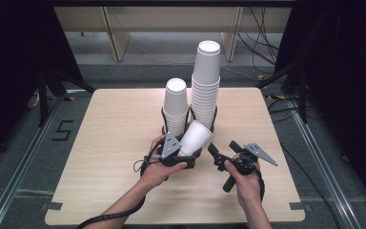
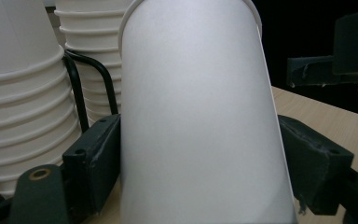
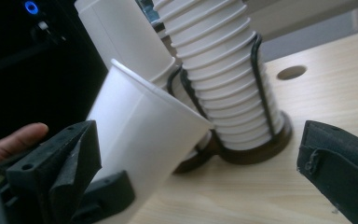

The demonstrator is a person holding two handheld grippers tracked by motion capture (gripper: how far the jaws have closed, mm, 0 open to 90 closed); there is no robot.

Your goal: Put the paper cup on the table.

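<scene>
The left gripper [image 1: 183,155] clamps a single paper cup [image 1: 195,138], tilted rim-up toward the taller cup stack [image 1: 206,86] just behind it; the right gripper [image 1: 221,155] stands wide open beside it

Two cup stacks at the table's far middle, one loose cup before them

On the table [image 1: 105,143], the shorter stack [image 1: 176,107] stands just at 9 o'clock of the taller stack [image 1: 205,83], each in a wire holder [image 3: 256,93]. A single cup [image 1: 195,138] lies tilted at 6 o'clock of both (near their bases), between the left gripper's [image 1: 174,155] fingers [image 2: 91,163]. The right gripper [image 1: 221,155] sits at 3 o'clock of that cup, apart from it.
</scene>
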